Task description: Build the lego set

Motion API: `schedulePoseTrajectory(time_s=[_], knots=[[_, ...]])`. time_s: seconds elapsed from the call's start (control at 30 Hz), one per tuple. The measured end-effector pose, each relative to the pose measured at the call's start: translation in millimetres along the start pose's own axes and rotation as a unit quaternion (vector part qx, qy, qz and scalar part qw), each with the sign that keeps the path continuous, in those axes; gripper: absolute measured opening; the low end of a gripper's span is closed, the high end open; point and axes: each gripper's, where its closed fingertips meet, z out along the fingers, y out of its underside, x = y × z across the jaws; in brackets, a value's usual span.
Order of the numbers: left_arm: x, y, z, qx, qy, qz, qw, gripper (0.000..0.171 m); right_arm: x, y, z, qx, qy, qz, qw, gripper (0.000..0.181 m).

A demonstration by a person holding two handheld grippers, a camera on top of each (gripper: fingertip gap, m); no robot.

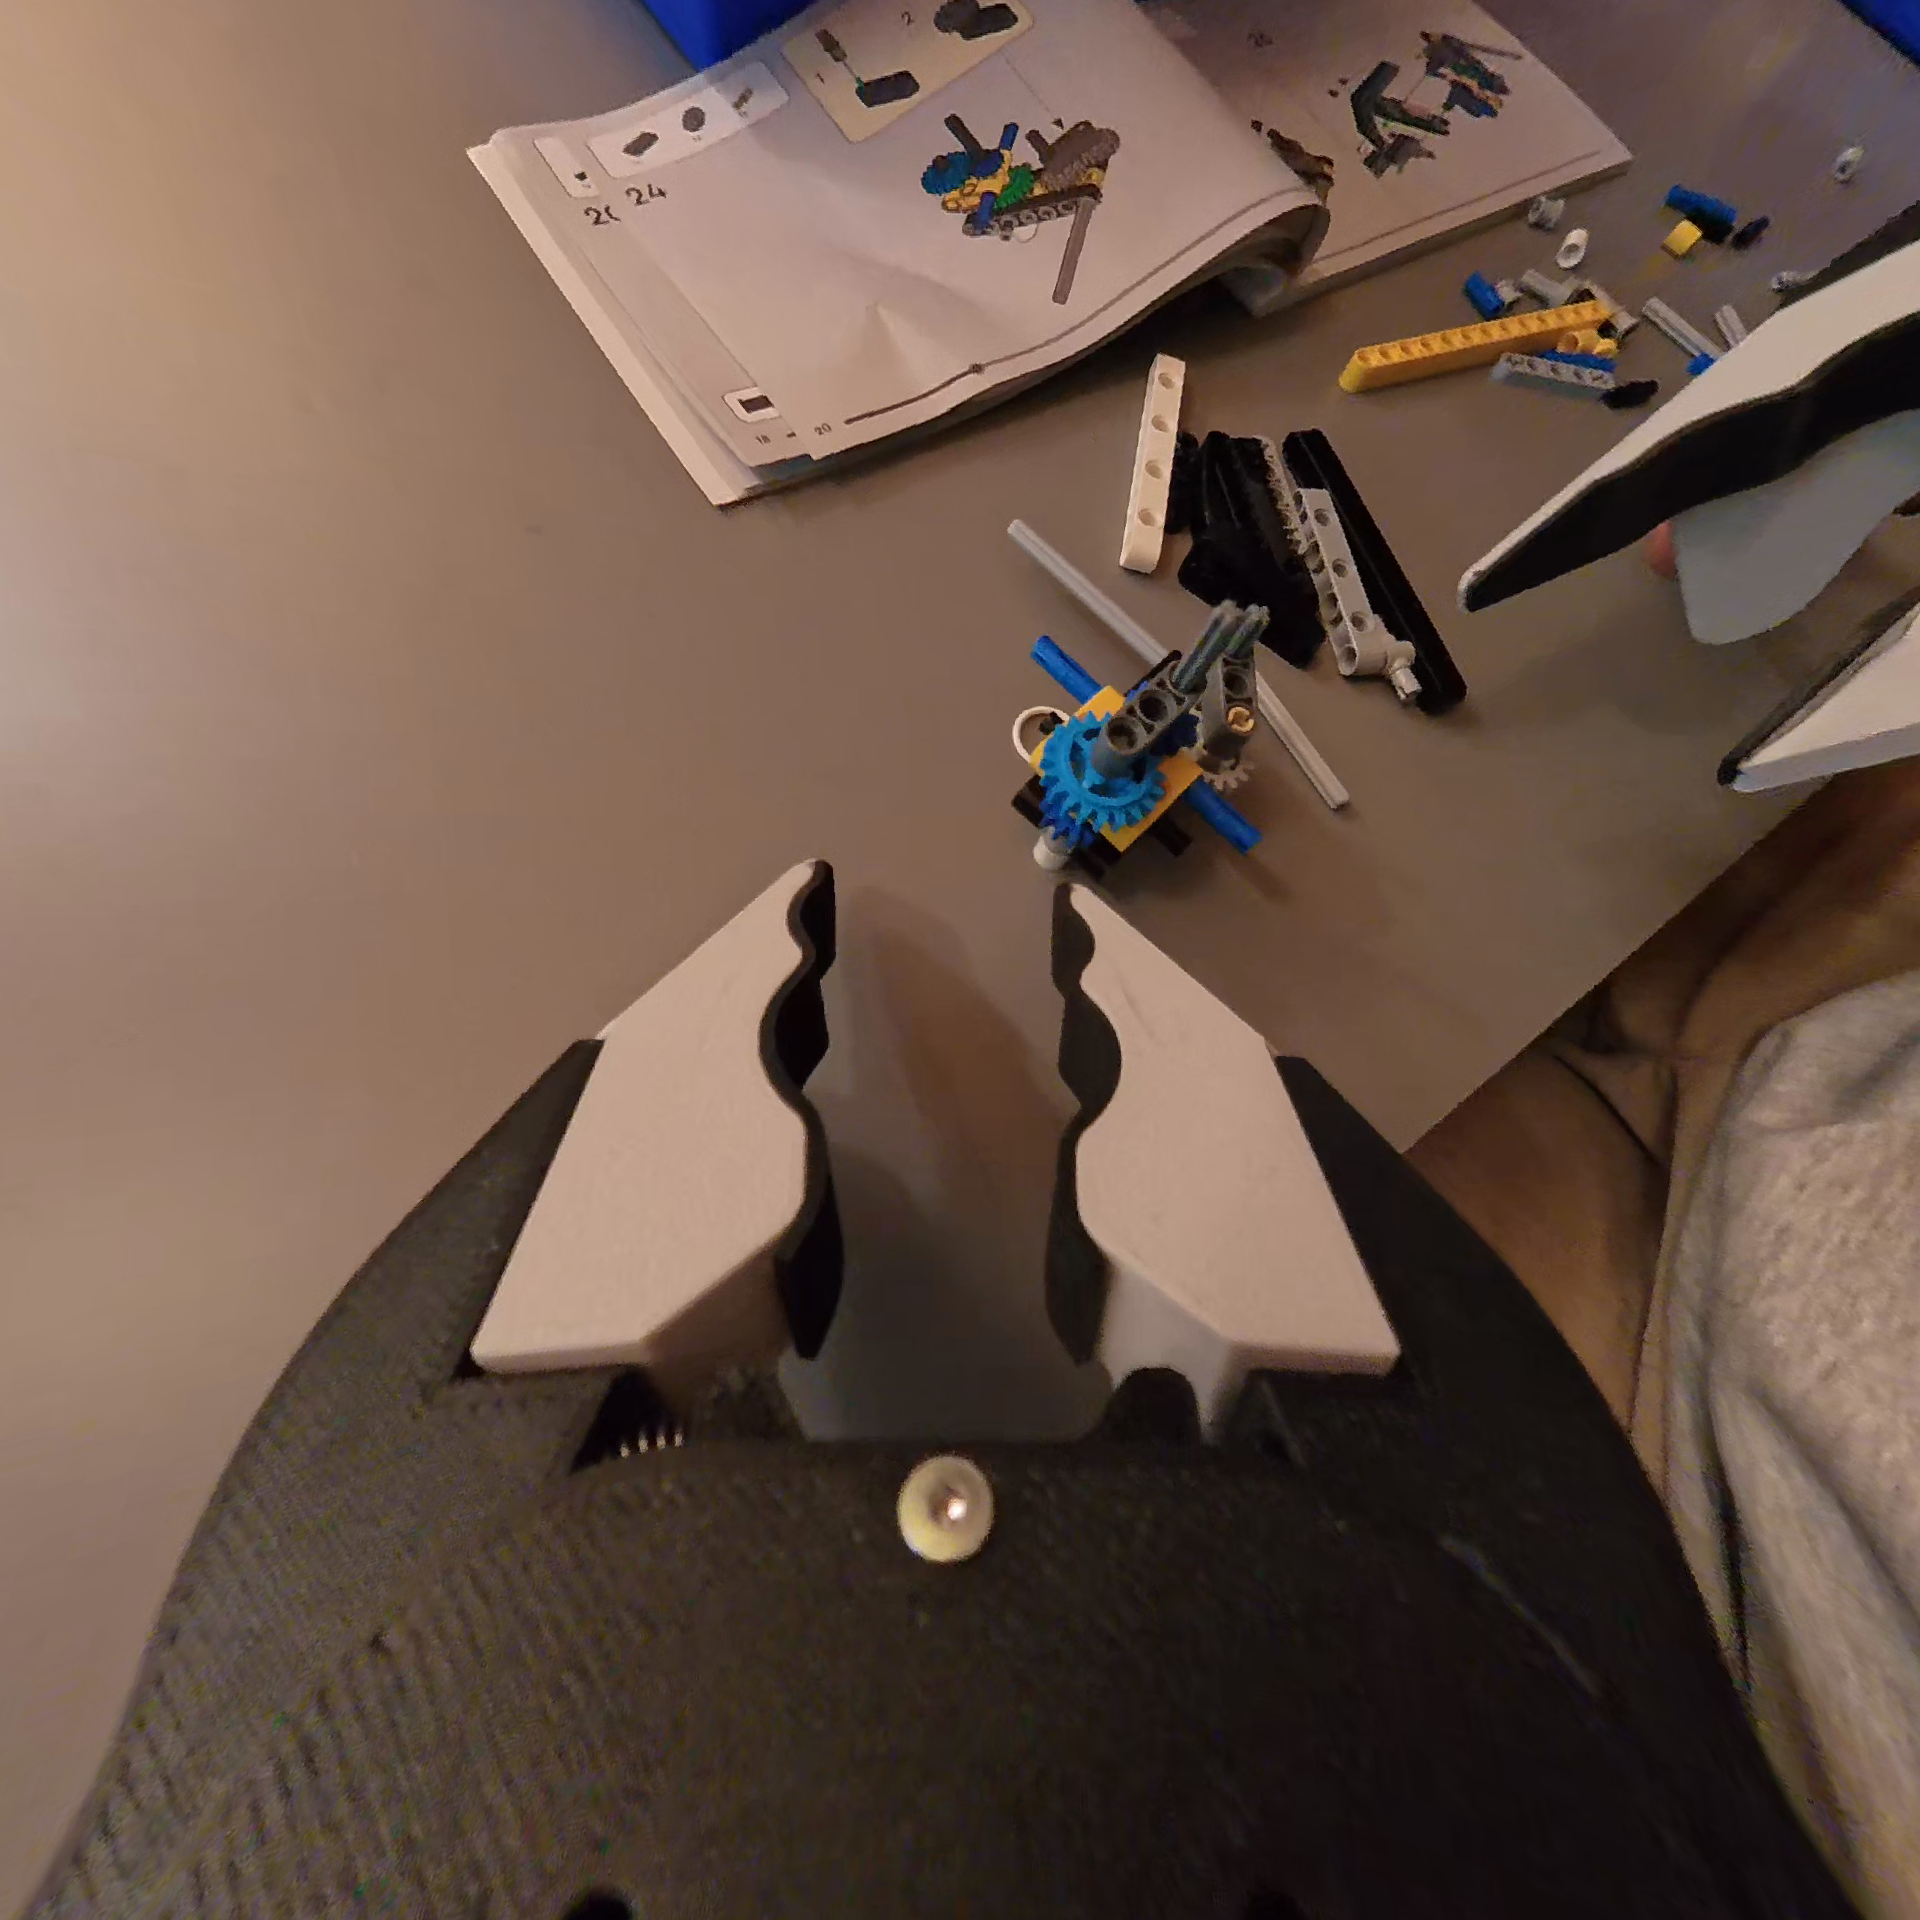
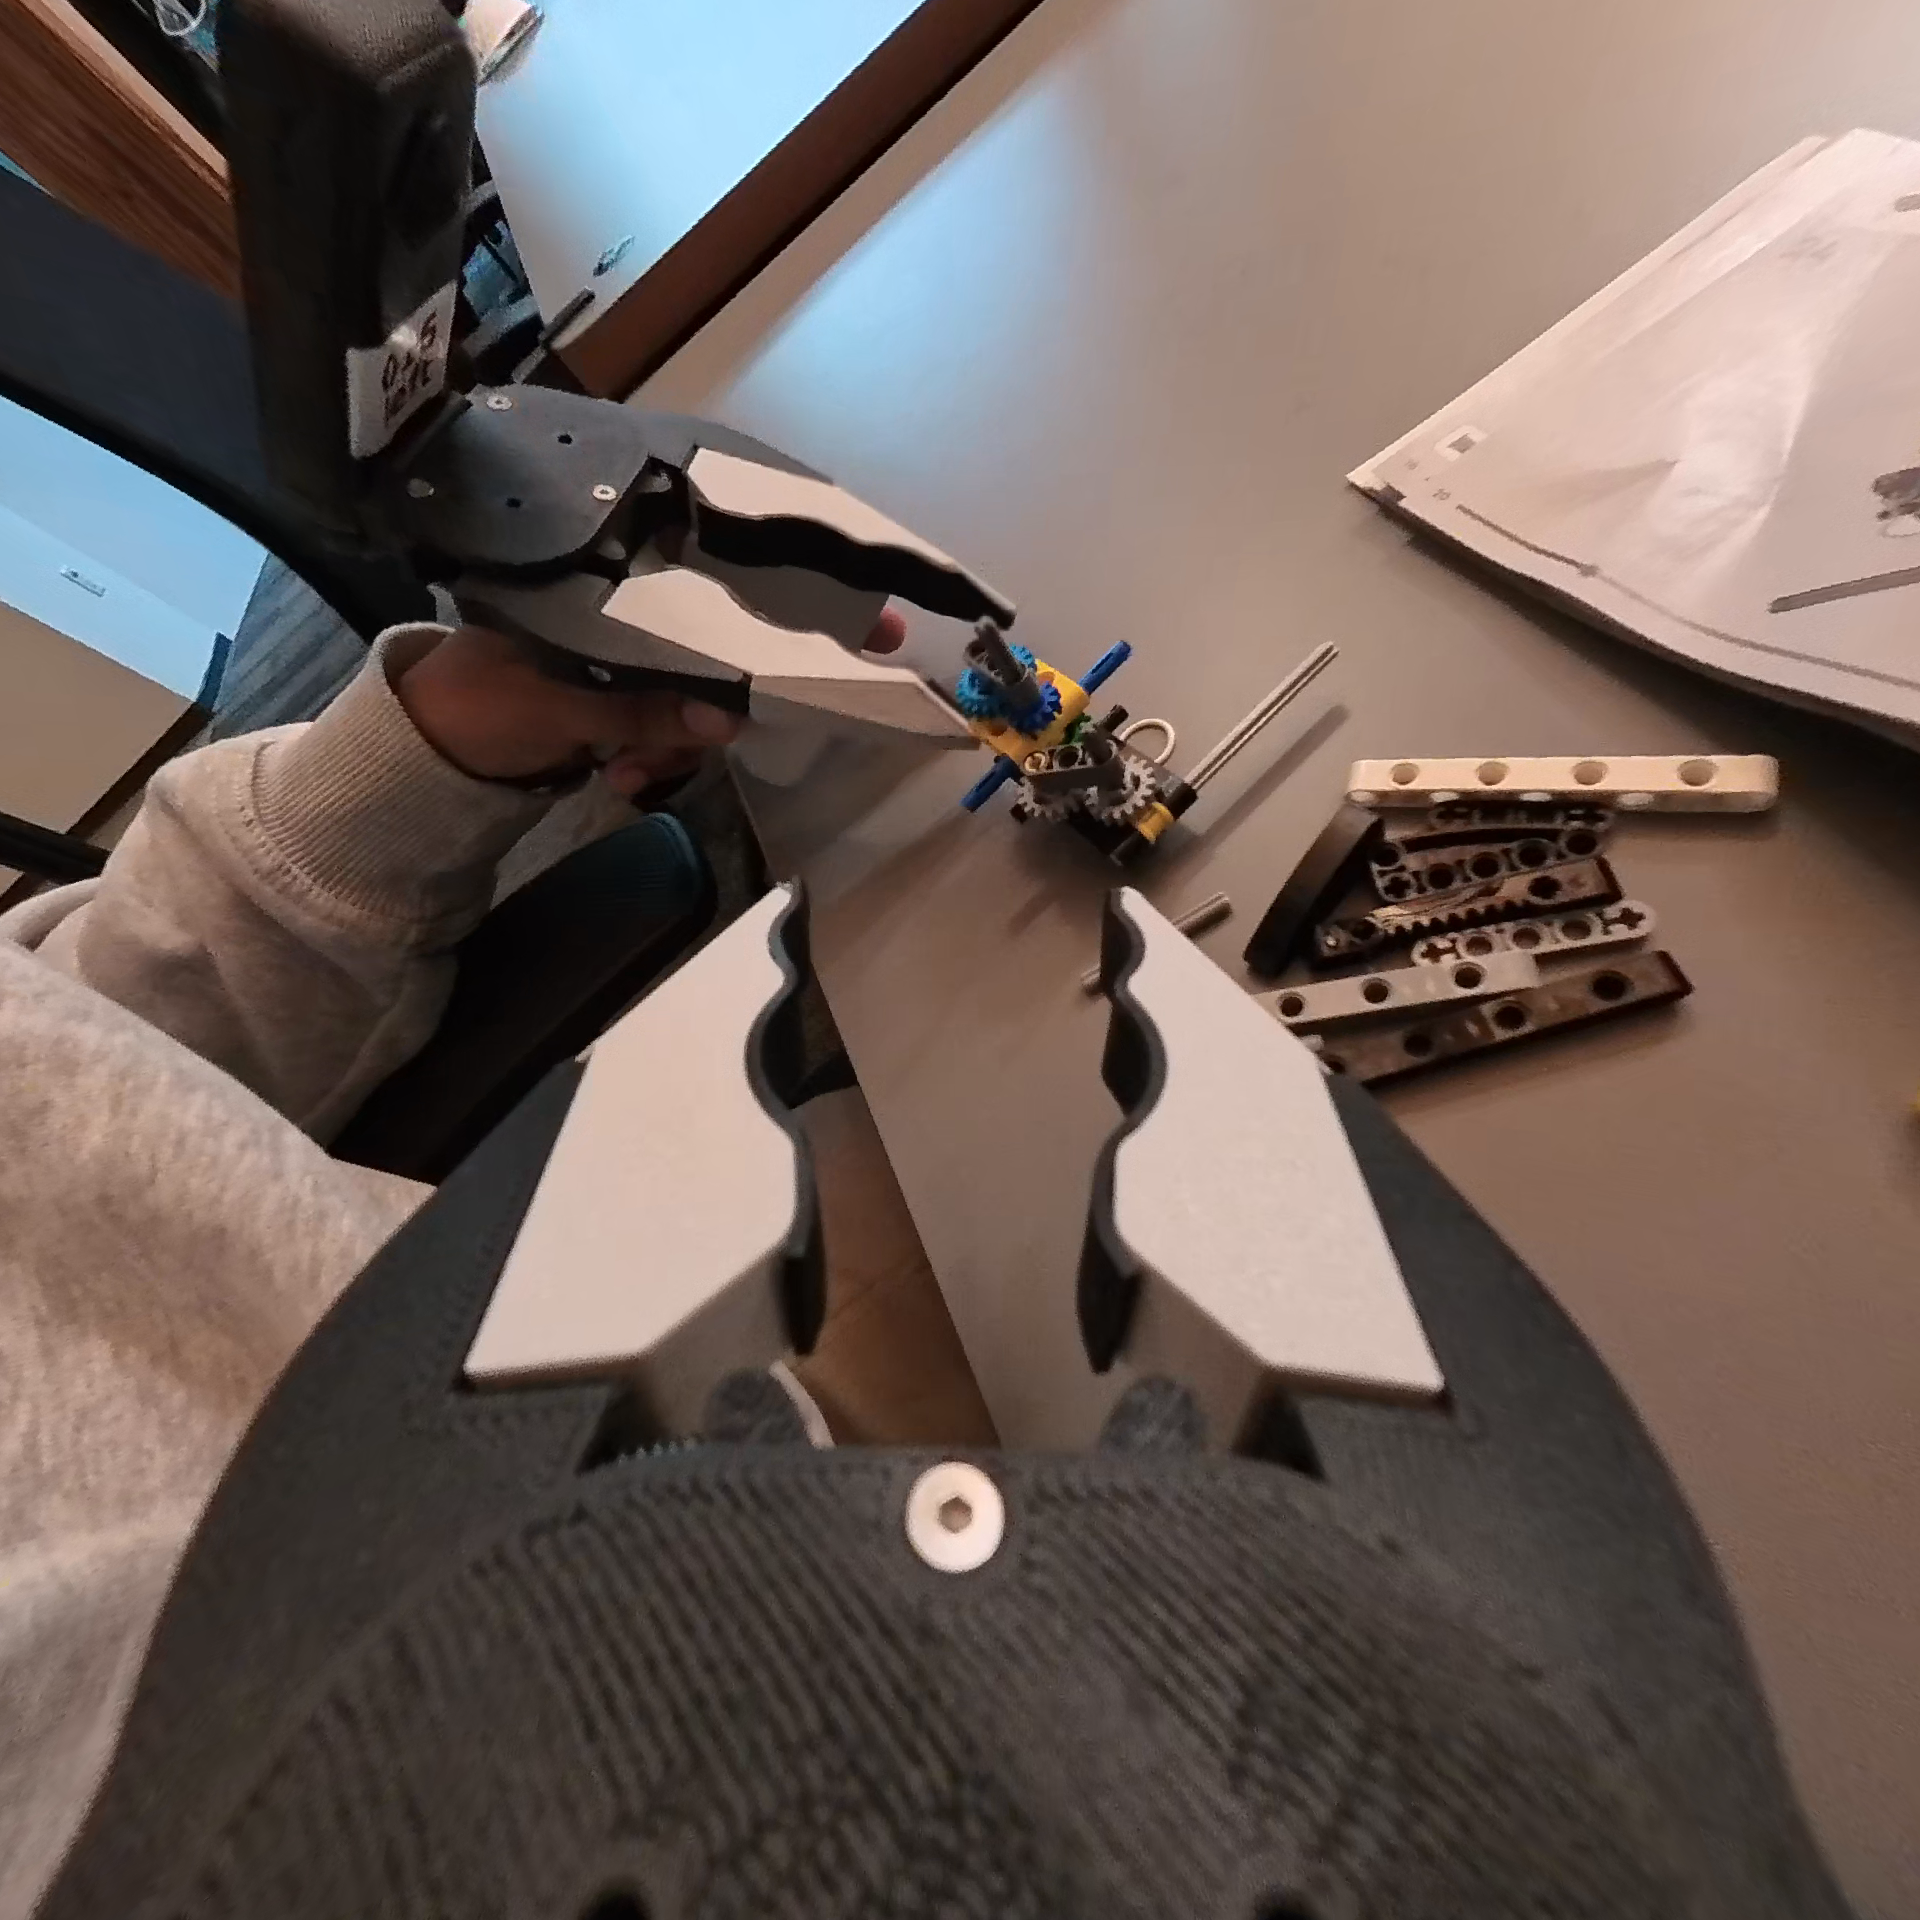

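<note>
The partly built lego assembly point(image 1: 1132, 748), with blue gears, a yellow block, a blue axle and grey liftarms, stands on the grey table; it also shows in the right wrist view point(image 2: 1070, 727). My left gripper point(image 1: 948, 883) is open and empty, its tips just short of the assembly. In the right wrist view the left gripper point(image 2: 987, 673) hovers at the assembly's left side. My right gripper point(image 2: 956, 896) is open and empty, a little in front of the assembly. It shows at the right edge of the left wrist view point(image 1: 1595, 681).
A pile of black and grey beams point(image 1: 1278, 551) point(image 2: 1455, 914) with a white beam point(image 1: 1151, 462) point(image 2: 1558, 784) lies behind the assembly, beside a long grey axle point(image 1: 1091, 603). An open instruction booklet point(image 1: 883, 260) point(image 2: 1714, 468), a yellow beam point(image 1: 1475, 343) and small loose parts point(image 1: 1683, 218) lie farther back. The yellow beam point(image 1: 1475, 343) is about 15 centimeters from my right fingertips.
</note>
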Motion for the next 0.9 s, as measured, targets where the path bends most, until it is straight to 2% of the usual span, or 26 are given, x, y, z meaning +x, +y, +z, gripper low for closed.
schedulePoseTrajectory(time_s=[0.67,0.9], knots=[[8.7,2.4,-5.1,0.008,-0.004,-0.005,1.0,0.04,1.0,1.6,2.5,0.002,-0.001,0.0,1.0,0.055],[8.7,1.1,-6.2,0.014,-0.013,-0.005,1.0,0.04,10.0,-2.8,10.7,0.013,0.05,-0.037,0.998,0.041]])
